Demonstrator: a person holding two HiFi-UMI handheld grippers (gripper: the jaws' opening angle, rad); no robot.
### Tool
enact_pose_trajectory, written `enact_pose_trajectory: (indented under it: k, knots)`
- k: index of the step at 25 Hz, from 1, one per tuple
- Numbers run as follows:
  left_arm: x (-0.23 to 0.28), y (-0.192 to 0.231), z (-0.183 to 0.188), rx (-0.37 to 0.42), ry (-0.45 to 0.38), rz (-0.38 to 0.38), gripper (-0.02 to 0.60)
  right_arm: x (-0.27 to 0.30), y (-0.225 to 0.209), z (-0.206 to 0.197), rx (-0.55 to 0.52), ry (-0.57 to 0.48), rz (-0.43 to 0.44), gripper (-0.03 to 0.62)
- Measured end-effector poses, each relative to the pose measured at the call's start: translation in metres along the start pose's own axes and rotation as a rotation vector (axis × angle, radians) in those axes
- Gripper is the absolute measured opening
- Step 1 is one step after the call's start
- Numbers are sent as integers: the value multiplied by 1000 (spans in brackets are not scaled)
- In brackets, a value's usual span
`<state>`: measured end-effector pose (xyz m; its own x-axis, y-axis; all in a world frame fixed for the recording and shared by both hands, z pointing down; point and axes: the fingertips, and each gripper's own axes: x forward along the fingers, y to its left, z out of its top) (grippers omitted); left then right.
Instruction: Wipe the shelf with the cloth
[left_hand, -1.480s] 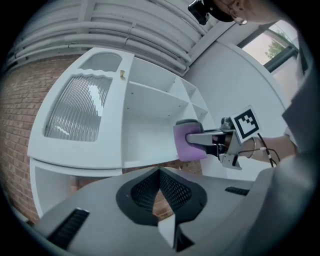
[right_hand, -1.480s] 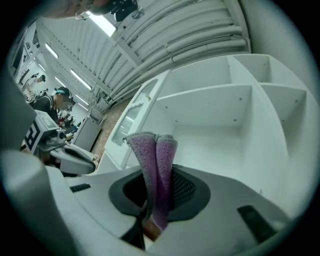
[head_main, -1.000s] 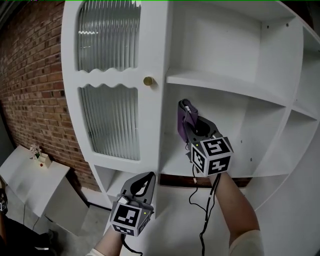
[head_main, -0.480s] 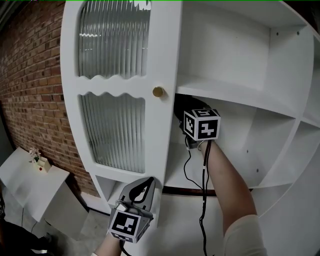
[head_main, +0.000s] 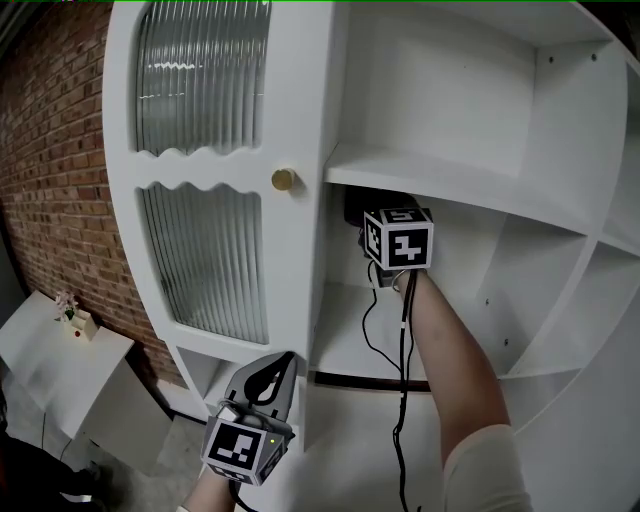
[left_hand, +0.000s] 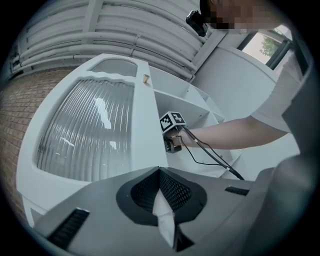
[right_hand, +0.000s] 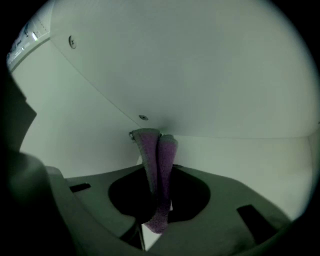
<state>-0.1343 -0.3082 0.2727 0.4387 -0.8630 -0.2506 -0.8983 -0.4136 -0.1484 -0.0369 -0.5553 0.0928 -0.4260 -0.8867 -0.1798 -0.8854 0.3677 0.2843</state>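
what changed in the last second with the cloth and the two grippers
The right gripper went from in front of the open shelves into the compartment under the shelf board, carrying the purple cloth toward its back corner, still clamped. The left gripper stayed low beside the cabinet door, shut and empty.

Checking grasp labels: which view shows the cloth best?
The right gripper view: the purple cloth sticks out, folded, from between the right gripper's shut jaws, with the white shelf behind. In the head view the gripper itself blocks the cloth. The left gripper view shows that gripper far off, with no cloth discernible.
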Motion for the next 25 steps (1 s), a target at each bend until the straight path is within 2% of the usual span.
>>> enact_pose_trajectory:
  k: [12,18,25]
  knots:
    - [23,-61,-3,25,18,-47,12,-51,-104,-14,-18,18,-145,80]
    - [38,-89,-13,-4,24,-51,12,-78,-158,-21,-31,43,-236,80]
    - [46,-115,-15,-3,35,-56,14,-112,-211,-29,-53,108,-446,81]
